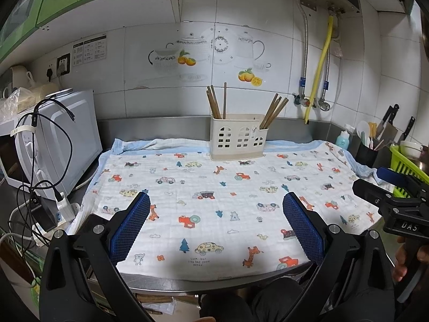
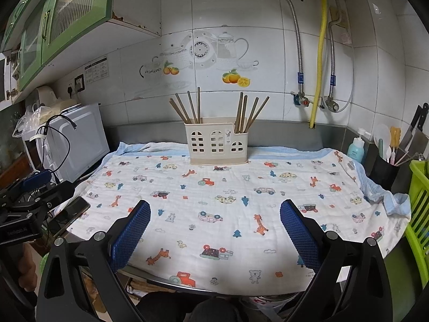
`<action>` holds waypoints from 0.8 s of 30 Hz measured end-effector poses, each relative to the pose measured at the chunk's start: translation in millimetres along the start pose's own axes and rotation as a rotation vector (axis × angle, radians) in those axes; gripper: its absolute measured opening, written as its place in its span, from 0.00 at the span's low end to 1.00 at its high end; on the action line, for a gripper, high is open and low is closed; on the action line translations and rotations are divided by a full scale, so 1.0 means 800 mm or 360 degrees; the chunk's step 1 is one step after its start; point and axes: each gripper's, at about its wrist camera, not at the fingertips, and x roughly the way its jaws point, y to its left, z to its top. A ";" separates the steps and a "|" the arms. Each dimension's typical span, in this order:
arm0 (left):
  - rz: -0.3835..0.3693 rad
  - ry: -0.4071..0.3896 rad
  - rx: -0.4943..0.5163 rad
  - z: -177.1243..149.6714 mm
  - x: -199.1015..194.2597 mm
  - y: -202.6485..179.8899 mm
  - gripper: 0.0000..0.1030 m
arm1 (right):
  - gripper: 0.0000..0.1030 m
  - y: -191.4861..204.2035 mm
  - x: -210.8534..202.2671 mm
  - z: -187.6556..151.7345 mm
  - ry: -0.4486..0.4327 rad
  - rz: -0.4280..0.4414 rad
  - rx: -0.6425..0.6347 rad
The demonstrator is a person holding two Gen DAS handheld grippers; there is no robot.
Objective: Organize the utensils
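— Clutter round the bench?

— White microwave (image 1: 57, 136) with black cables on the left, lime plastic basket (image 2: 418, 214) and black pot of knives (image 2: 383, 171) on the right. Nothing lies between the grippers and the cream plastic holder (image 1: 237, 141) at the back of the printed cotton cloth (image 1: 214, 214); brown wooden chopsticks (image 2: 187, 107) stand in its two end compartments.

— Grippers?

— Left gripper (image 1: 215, 222) and right gripper (image 2: 214, 228) hover low over the cloth's near edge, blue pads spread wide, holding nothing.

— Any difference between views?

— Only the right wrist view shows a dark phone (image 2: 72, 212) at the cloth's left edge.
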 end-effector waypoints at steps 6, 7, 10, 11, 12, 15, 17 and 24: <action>-0.0003 0.0003 0.0001 -0.001 0.001 0.001 0.95 | 0.91 0.000 -0.001 0.001 -0.0006 0.0007 -0.0006; -0.0005 0.0004 -0.0001 -0.001 0.001 0.001 0.95 | 0.91 0.001 -0.001 0.000 -0.0004 0.0007 -0.0009; -0.0003 0.0009 0.0002 -0.002 0.001 0.001 0.95 | 0.91 0.001 -0.002 0.001 -0.0005 0.0008 -0.0005; -0.0004 0.0009 0.0001 -0.002 0.002 0.001 0.95 | 0.91 0.001 -0.002 0.001 -0.0004 0.0014 -0.0005; -0.0003 0.0009 0.0001 -0.002 0.002 0.001 0.95 | 0.91 0.001 -0.002 0.001 -0.0004 0.0014 -0.0007; -0.0004 0.0009 0.0000 -0.003 0.002 0.001 0.95 | 0.91 0.003 0.000 0.002 0.0000 0.0015 -0.0014; -0.0003 0.0014 -0.0003 -0.003 0.003 0.002 0.95 | 0.91 0.003 0.001 0.002 0.0005 0.0019 -0.0015; -0.0007 0.0019 0.0001 -0.003 0.004 0.002 0.95 | 0.91 0.003 0.004 0.002 0.0011 0.0024 -0.0017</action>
